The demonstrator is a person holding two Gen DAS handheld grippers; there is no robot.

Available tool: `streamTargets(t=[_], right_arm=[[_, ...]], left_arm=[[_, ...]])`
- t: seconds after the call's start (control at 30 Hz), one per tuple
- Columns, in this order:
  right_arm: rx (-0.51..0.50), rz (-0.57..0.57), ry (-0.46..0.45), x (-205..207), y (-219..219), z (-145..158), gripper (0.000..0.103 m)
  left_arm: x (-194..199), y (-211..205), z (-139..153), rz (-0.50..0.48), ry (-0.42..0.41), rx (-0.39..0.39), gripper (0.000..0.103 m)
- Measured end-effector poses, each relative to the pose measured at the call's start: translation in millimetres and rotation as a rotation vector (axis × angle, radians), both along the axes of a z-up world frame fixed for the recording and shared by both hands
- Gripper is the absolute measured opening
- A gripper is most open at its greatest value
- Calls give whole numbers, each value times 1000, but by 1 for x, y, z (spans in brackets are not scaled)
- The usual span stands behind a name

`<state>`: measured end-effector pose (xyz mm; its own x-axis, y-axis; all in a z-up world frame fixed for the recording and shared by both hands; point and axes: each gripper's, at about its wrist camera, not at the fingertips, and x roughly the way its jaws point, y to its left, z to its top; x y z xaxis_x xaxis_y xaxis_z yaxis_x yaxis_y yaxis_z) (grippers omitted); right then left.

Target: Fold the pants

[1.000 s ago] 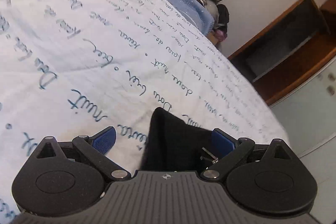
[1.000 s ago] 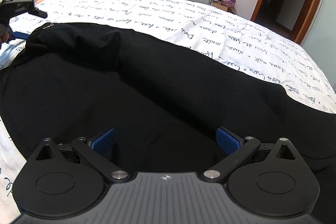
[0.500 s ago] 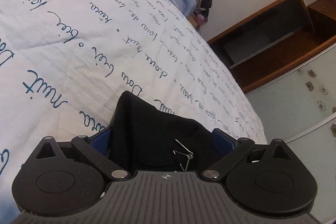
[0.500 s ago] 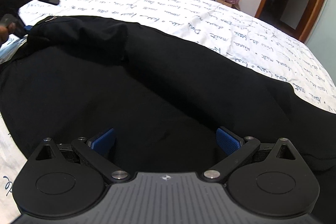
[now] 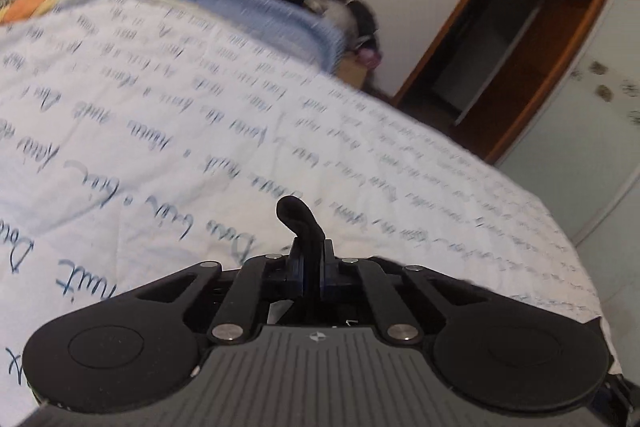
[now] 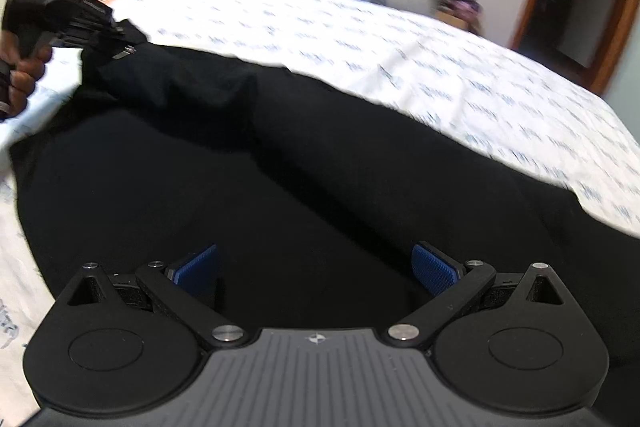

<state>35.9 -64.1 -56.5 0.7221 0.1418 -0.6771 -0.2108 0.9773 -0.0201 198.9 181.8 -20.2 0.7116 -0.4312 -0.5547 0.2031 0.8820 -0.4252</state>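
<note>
On bed (image 6: 440, 67), pants (image 5: 298, 217) pinched between closed left fingers (image 5: 329, 267), spread beneath open right fingers (image 6: 434, 269)

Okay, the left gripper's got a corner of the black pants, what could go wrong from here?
1. The left gripper has just closed on only a thin fold of the pants; a hard pull might slip it free.
2. The right gripper is open above the fabric, pinning nothing, so the whole garment may drag across the bedspread rather than fold.
3. The upper part near the metal fastener looks bunched, which could leave creases.
</note>
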Motion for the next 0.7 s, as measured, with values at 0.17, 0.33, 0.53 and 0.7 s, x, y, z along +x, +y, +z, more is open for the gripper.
streamTargets(t=[0.17,0.33,0.53,0.7], right_arm=[[127,217,-131,23,-28,26,103],[268,389,-102,91,-67,41,103],[254,464,119,172,-82,27,102],[194,493,256,191,-86,0,87]], left_arm=[[-38,-11,44,-132,-253,-39,5],[-55,-21,55,-252,-338,-68,5],[-60,-24,55,-295,-378,-75,5],[-70,-14,55,-277,-410,-107,5]])
